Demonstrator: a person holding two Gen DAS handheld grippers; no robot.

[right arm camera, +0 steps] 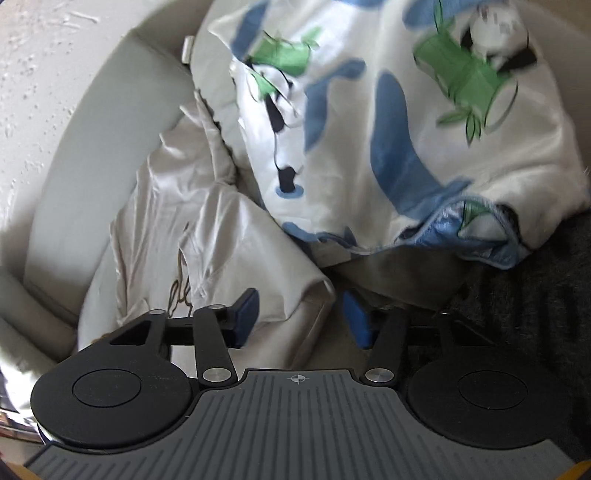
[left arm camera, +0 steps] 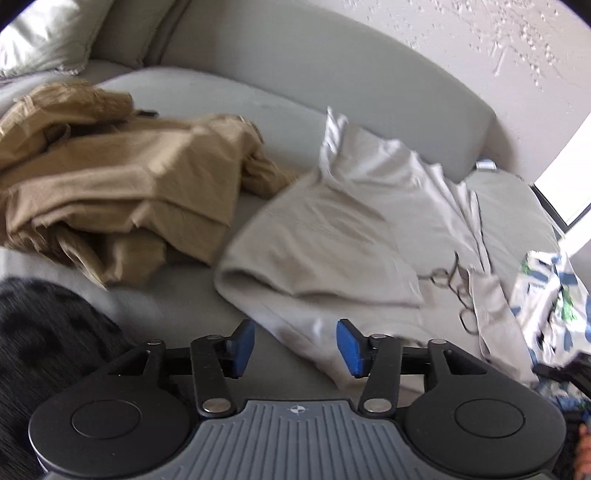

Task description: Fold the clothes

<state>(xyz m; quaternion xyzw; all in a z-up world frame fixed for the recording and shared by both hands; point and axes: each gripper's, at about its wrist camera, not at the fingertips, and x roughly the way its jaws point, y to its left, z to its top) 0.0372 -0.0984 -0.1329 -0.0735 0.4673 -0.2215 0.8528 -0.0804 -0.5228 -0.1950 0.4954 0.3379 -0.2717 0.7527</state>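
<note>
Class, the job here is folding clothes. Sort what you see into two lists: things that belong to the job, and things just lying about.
Belong to the job:
tan garment
white garment
panda-print garment
left gripper, open
right gripper, open

Just lying about:
sofa
cushion
dark rug

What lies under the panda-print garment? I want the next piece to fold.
The panda-print garment overlaps a white garment and the grey sofa; anything deeper is covered.
</note>
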